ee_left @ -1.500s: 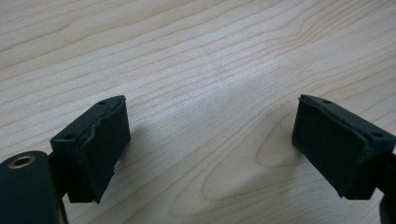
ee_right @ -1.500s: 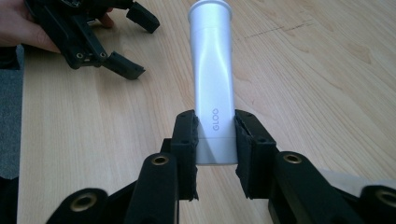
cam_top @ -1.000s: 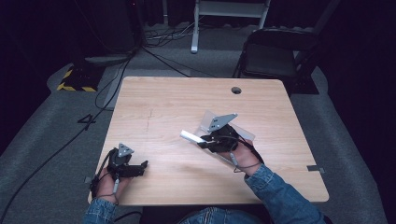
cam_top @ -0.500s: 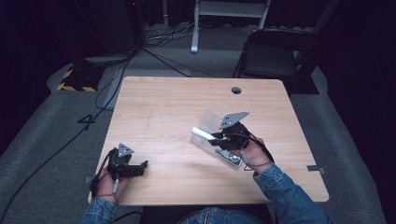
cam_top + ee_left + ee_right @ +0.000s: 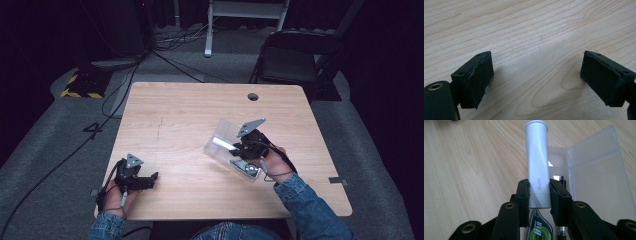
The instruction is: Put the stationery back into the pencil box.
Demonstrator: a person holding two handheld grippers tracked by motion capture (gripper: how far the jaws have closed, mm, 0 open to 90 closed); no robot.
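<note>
My right gripper (image 5: 539, 191) is shut on a silver-white glue stick (image 5: 537, 165) marked GLOO, gripping its lower end. The stick points away from me over an open clear plastic case (image 5: 599, 175). Inside the case, under the jaws, lie a green correction tape (image 5: 539, 231) and a black pen (image 5: 562, 230). In the high view the right gripper (image 5: 235, 146) holds the glue stick (image 5: 220, 143) level above the case (image 5: 226, 129), right of the table's middle. My left gripper (image 5: 152, 178) rests at the near left; its jaws (image 5: 536, 75) stand open over bare wood.
The wooden table (image 5: 190, 110) has a round cable hole (image 5: 253, 96) near its far edge. A dark folding chair (image 5: 295, 60) stands behind the table at the right. Cables run over the grey floor (image 5: 60, 150) at the left.
The right hand has carried the glue stick a little to the right, over the open case. The left gripper has stayed where it was.
</note>
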